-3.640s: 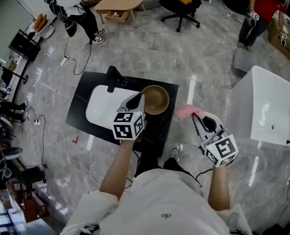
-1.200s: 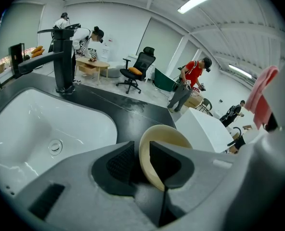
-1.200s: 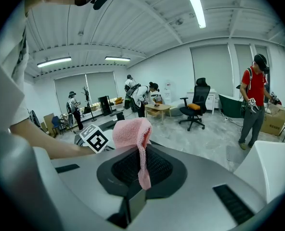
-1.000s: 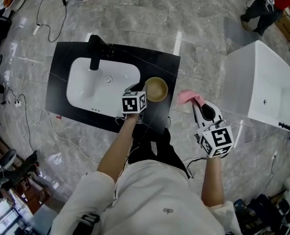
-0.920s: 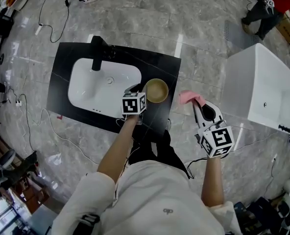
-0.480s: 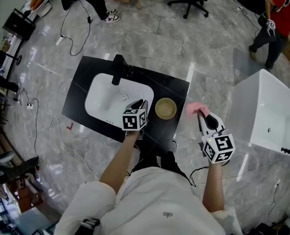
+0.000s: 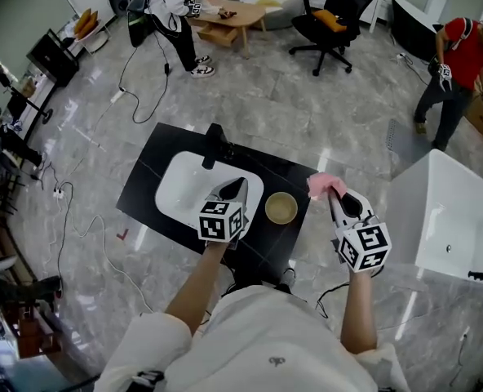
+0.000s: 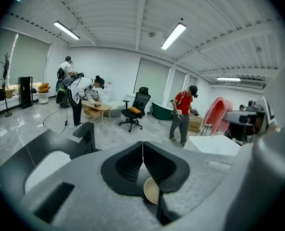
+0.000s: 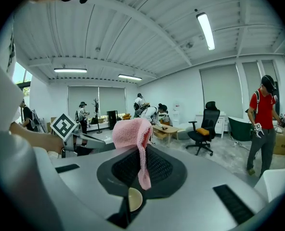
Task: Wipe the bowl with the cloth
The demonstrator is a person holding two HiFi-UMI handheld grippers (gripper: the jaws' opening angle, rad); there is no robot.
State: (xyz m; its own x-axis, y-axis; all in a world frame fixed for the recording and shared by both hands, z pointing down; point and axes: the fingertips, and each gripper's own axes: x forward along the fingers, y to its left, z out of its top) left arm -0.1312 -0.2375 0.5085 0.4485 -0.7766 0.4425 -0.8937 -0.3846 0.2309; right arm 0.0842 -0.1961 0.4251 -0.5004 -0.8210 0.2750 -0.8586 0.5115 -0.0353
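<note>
Tool status: right tool (image 7: pixel 334 194) clenched on pink cloth (image 7: pixel 325 184), left tool (image 7: pixel 238 188) closed and empty beside the bowl (image 7: pixel 281 208), which stands free on the black surface (image 7: pixel 142 193); wiping not begun, so next probably steady bowl and bring cloth in.

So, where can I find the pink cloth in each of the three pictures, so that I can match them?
Head view: the pink cloth is right of centre, at the tips of the right gripper, to the right of the bowl.
Left gripper view: at the right side, mid height.
Right gripper view: in the centre, pinched between the jaws.
Shared landmark: the black office chair.
</note>
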